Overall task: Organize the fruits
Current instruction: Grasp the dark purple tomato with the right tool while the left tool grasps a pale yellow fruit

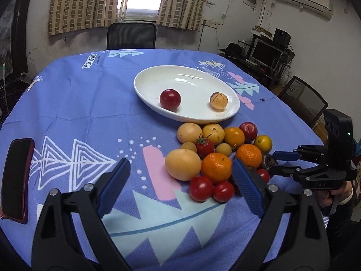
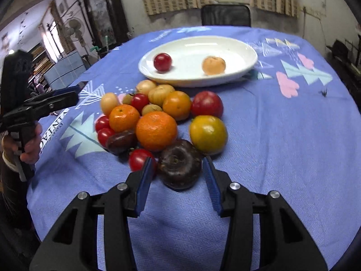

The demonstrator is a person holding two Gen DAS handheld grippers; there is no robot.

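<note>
a: what's taking up the most room?
b: the tabletop (image 1: 74, 103), lying under a blue patterned cloth. a white oval plate (image 1: 155, 76) is sitting toward its far side, carrying a red fruit (image 1: 170, 99) and a pale orange fruit (image 1: 218, 100), well apart from each other.

a: and the rest of the fruit?
b: it's lying in a pile (image 2: 158, 117) on the cloth just in front of the plate. tangerines, yellow fruits and small red tomatoes are touching one another there.

a: what is the right gripper (image 2: 178, 180) doing?
b: it's hovering at the near edge of the pile with its jaws standing apart, released. a dark purple fruit (image 2: 179, 168) is sitting between them, and i'm not seeing either pad touching it. a small red tomato (image 2: 138, 159) is lying just beside the left pad.

a: the left gripper (image 1: 180, 185)?
b: its jaws are spread wide too, gripping nothing, hanging over the cloth at the pile's near side, with a tangerine (image 1: 216, 166) and two tomatoes showing between the pads.

a: anything smaller?
b: a dark phone (image 1: 17, 180) is lying flat near the tabletop's left edge.
</note>
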